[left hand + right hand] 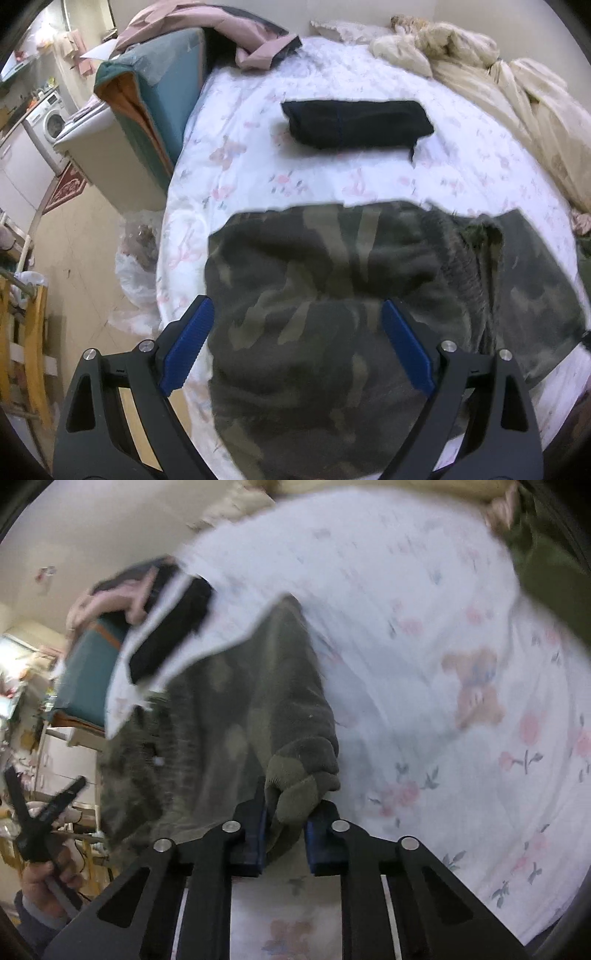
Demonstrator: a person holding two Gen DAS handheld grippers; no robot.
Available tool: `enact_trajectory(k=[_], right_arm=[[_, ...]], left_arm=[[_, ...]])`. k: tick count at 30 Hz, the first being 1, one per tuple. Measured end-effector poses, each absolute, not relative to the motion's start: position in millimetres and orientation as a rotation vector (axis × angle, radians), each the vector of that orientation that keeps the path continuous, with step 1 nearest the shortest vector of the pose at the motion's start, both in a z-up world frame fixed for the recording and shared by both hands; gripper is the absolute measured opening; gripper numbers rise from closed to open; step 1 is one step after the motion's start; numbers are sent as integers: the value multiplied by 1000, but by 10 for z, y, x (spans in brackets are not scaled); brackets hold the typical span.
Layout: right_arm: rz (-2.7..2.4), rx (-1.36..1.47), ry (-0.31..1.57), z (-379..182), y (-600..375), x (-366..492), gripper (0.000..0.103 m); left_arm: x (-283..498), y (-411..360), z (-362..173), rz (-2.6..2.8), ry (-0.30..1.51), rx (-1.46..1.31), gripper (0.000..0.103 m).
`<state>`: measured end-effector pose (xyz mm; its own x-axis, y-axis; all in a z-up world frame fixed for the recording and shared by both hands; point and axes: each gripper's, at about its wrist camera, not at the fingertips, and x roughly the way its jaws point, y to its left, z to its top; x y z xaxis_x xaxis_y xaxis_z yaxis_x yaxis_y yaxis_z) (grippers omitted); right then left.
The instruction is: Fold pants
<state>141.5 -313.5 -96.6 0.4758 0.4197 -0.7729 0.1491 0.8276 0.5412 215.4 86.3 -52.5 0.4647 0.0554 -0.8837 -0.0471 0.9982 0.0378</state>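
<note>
Mid-fold, we'd say. Camo pants (325, 295) lie on the bed (258, 173), filling the lower centre of the left wrist view. They look partly doubled over: a ribbed edge, likely the waistband, runs down the right-centre of that frame with more camo beyond it at the right. Not a tidy packet yet, so we judge at least one more fold plus flattening is left.

A black folded garment (356, 123) sits upper centre of the left view, well apart from the pants. Looks like a finished item, though we can't tell what it is.

Left claw (295, 343): wide open, blue pads either side of the camo cloth in frame, gripping nothing. Whether the pads touch the fabric we can't tell; it reads as hovering above.

Right claw (284, 834): closed down to a narrow gap on a bunched end of the pants (303, 775), lower centre of the right view, cloth pinched between the pads. Which end that is we can't tell. The rest of the pants trails up and left from the grip. The right view is motion-blurred. The left claw shows at lower left of that view, in the person's hand (44, 882).
</note>
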Motion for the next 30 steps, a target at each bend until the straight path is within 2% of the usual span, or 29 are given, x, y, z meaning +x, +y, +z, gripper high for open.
enact_trajectory(k=[5,14,19,24,28,29,30], right_arm=[[322,538,939,-568,-2891,1360,11],[446,578,934,-482,-2817,1376,10],[517,547,928,-454,-2695,1355,9],[591,529,932,-416,-2595,1324,9],[655,473,937,-380,-2438,1284,9],[667,464,941,-378,-2401,1276,9],[682,457,944,-377,-2374,1269,9]], left_arm=[[2306,687,-344,67,1116,-5,90],[2788,-453,133,-114,1141,-13,90],[3108,-1105,156,-223,1207,3,90],[3257,-1681,-68,-312,1326,70,90],[3322,-1983,-111,-320,1301,174,89],[3338,-2031,-136,-308,1292,220,84],[3350,-2052,-165,-305,1291,258,70]])
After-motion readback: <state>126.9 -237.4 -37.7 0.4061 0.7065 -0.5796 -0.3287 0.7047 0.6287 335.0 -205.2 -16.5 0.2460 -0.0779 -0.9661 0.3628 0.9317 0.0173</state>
